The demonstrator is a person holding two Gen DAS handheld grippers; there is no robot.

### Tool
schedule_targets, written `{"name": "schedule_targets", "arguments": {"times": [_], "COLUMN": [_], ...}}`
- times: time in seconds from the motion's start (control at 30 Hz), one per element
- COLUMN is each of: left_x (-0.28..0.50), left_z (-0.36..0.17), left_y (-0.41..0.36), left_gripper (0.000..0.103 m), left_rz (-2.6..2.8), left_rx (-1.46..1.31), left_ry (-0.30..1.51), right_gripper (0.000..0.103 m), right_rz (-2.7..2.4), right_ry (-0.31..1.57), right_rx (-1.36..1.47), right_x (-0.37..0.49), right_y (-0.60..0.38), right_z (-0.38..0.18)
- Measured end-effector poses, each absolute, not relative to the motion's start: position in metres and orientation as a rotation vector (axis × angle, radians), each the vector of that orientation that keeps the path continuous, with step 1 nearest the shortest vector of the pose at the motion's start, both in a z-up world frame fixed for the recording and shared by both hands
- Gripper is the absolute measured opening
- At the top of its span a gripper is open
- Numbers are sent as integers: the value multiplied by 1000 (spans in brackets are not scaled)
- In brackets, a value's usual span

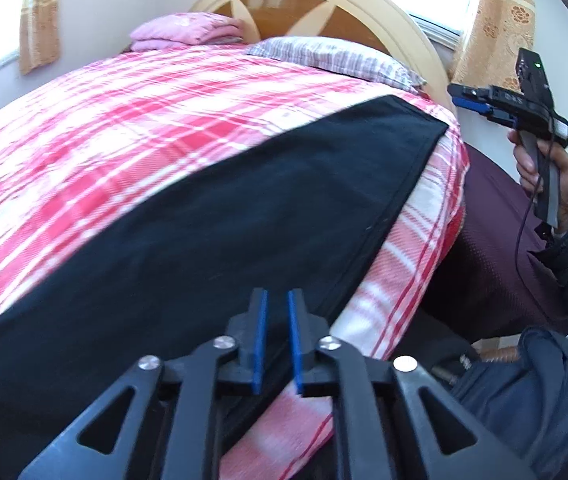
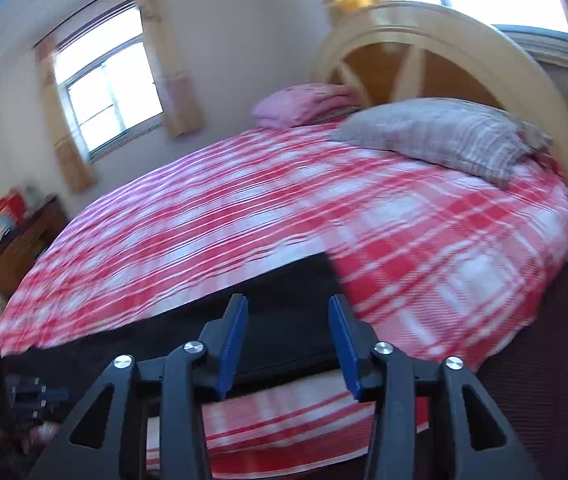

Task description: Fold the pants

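The pants (image 1: pixel 211 216) lie flat as one long strip on the bed (image 1: pixel 123 128), further folds remain; my left tool (image 1: pixel 277 340) and right tool (image 2: pixel 288 344) are spread, pinching nothing.

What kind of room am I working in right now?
A bedroom, by the look of it: a bed under a red plaid cover, a pillow against an arched wooden headboard, and curtained windows. The black pants lie spread across the bed.

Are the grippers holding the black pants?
No. The left gripper and right gripper are both open and empty above the black pants.
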State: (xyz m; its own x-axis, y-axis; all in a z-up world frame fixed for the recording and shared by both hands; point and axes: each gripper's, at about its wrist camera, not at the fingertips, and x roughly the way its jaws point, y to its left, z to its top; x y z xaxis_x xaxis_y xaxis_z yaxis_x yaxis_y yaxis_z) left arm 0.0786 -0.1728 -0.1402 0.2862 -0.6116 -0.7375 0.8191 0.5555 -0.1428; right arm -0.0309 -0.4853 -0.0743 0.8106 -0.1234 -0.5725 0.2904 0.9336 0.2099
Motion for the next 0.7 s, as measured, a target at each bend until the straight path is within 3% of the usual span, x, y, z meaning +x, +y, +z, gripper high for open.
{"name": "schedule_targets", "arguments": {"times": [0.13,0.47,0.7], "left_x": [74,68,71], "left_z": [-144,-170,-174], "left_y": [-125,-82,-78], "left_gripper": [31,38,39], "left_rz": [-882,-861,-889], "left_rx": [300,259,200], "left_ry": [853,930,956], "right_gripper": [49,49,49], "right_rz": [-65,388,439], "right_ry": [639,847,1013], "right_rx": [193,-140,-221], "right_x": [-9,35,67], "right_y": [-425,-240,-183], "right_z": [-84,-141,-191]}}
